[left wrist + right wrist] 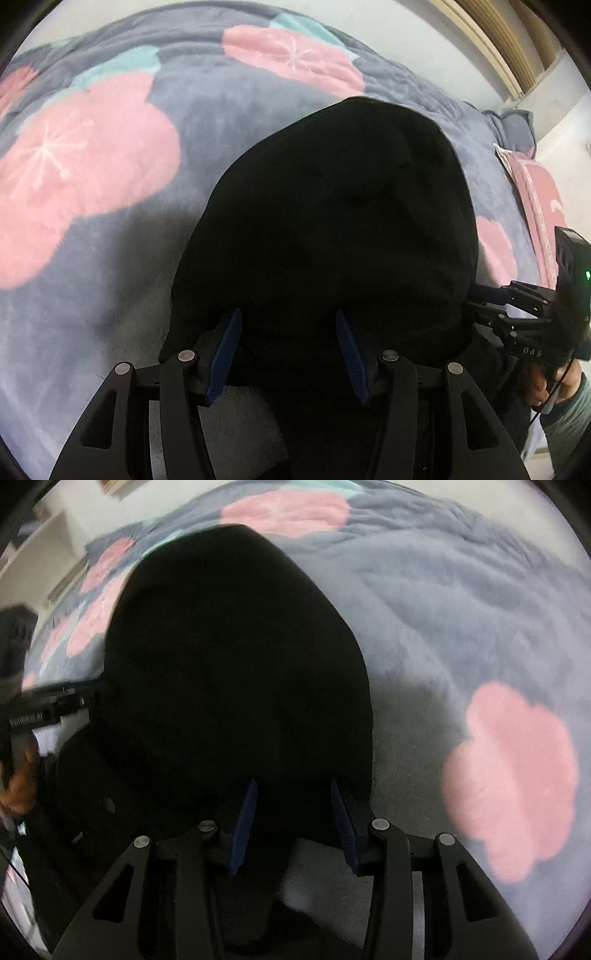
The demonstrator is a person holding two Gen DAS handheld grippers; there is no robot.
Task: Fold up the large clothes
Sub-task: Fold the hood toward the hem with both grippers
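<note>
Both tongs, left (pixel 288 354) and right (pixel 293 823), stand half-open around the black garment (pixel 332 221); whether it is pinched cannot be told, and its near edge should be lowered evenly onto the bed blanket (pixel 110 258).

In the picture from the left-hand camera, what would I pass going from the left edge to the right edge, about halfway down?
Pink flower print on the grey blanket → black garment → small pink flower patch → pink pillow.

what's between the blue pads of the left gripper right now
Black garment fabric fills the gap between the left gripper's pads, seen in the left wrist view.
</note>
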